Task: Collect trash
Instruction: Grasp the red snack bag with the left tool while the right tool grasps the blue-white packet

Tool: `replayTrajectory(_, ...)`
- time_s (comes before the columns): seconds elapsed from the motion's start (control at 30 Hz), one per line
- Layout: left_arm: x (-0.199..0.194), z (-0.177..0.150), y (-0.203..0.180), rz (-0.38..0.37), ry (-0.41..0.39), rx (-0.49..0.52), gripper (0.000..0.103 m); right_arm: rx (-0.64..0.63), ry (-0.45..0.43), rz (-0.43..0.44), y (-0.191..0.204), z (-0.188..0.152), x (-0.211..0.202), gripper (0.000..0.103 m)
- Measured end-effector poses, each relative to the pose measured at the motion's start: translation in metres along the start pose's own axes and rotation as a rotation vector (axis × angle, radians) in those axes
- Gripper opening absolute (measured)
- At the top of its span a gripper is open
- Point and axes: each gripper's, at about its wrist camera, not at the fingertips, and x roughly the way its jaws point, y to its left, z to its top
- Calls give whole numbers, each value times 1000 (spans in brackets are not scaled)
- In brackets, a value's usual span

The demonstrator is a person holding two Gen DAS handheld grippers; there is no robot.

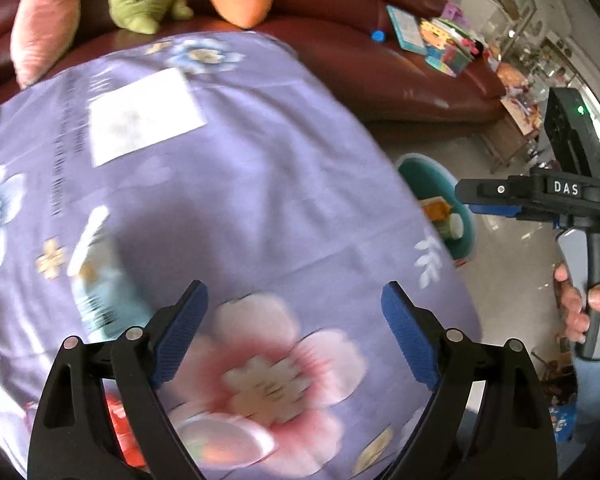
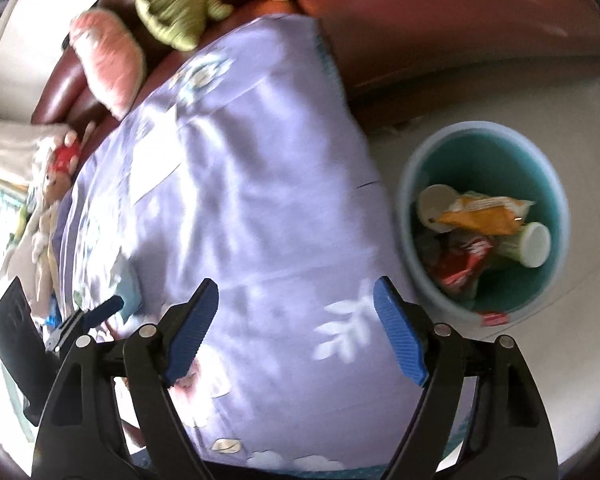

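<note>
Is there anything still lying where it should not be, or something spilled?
Nothing looks spilled. The bin stands upright on the floor with wrappers and a cup inside. A light blue package still lies on the purple flowered cloth, and something red shows near its lower edge; blur hides what it is. Both tongs are empty.

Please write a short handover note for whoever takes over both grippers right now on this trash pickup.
Left gripper: open, nothing between the fingers, above the purple floral cloth.
Right gripper: open and empty, over the cloth's edge nearest the teal bin.
Bin: on the floor beside the cloth, already holding an orange wrapper, a red wrapper and a white-capped bottle.
Left to collect, as far as the blur allows: a light blue packet and a red item on the cloth by the left gripper. The white sheet may or may not be trash.
</note>
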Motion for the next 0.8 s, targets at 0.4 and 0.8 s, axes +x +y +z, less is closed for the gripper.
replayTrajectory(0.4, -50, -57, 91, 92, 6, 21, 90, -145, 89, 5, 101, -15, 28, 76)
replayTrajectory(0.8, -32, -96, 114, 79, 106, 151, 90, -194, 164, -8, 152, -27, 63, 77)
